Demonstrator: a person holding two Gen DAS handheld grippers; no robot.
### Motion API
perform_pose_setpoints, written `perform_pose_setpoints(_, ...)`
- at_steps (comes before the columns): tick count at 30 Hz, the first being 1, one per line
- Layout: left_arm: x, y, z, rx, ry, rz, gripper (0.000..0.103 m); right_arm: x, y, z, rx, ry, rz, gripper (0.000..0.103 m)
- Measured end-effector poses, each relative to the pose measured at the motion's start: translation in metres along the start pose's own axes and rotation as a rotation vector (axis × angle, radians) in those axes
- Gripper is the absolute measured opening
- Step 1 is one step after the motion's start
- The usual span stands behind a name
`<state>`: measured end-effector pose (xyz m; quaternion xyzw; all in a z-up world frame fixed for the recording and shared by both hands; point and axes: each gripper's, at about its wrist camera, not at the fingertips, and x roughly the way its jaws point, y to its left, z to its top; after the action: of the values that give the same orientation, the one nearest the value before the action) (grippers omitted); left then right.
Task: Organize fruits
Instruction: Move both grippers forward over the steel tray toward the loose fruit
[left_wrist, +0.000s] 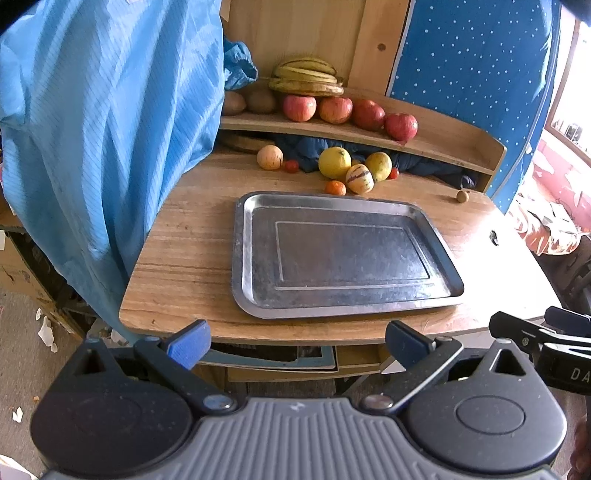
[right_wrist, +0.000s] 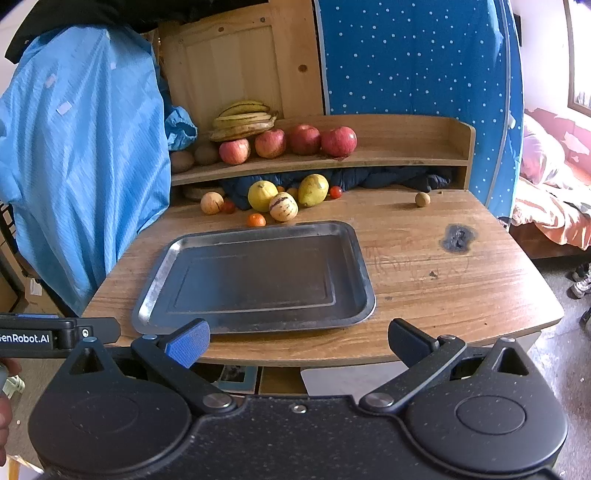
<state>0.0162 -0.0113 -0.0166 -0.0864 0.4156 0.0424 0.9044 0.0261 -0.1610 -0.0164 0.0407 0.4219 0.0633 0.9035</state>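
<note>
Both the left gripper (left_wrist: 297, 345) and right gripper (right_wrist: 299, 341) hang released, empty, off the near edge of the surface (right_wrist: 461, 295). The round, smooth fruits (right_wrist: 284, 201) cluster beyond the tray's (right_wrist: 365, 291) far rim. Nudged, they would likely roll; the slick metal tray gives little grip.

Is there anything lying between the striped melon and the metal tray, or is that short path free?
Nothing visible blocks it. The striped melon sits just behind the far rim of the metal tray, which holds nothing. A small orange fruit lies beside it to the left, off the direct line. Both grippers are open and hang back at the table's near edge.
</note>
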Motion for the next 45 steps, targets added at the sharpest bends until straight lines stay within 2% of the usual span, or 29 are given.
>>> perform_pose_setpoints(26,0.047,-0.023,0.017,-0.016,0.127,0.063,0.102,0.045,-0.028,0.002,0.021,0.128,0.010,0.102)
perform_pose_setpoints(36,0.072,-0.046,0.040,-0.045,0.131,0.097,0.103,0.074,-0.052,0.024,0.001,0.150,0.049,0.103)
perform_pose_setpoints(45,0.086,-0.067,0.062,-0.083,0.123,0.165,0.102,0.098,-0.079,0.051,-0.030,0.138,0.113,0.103)
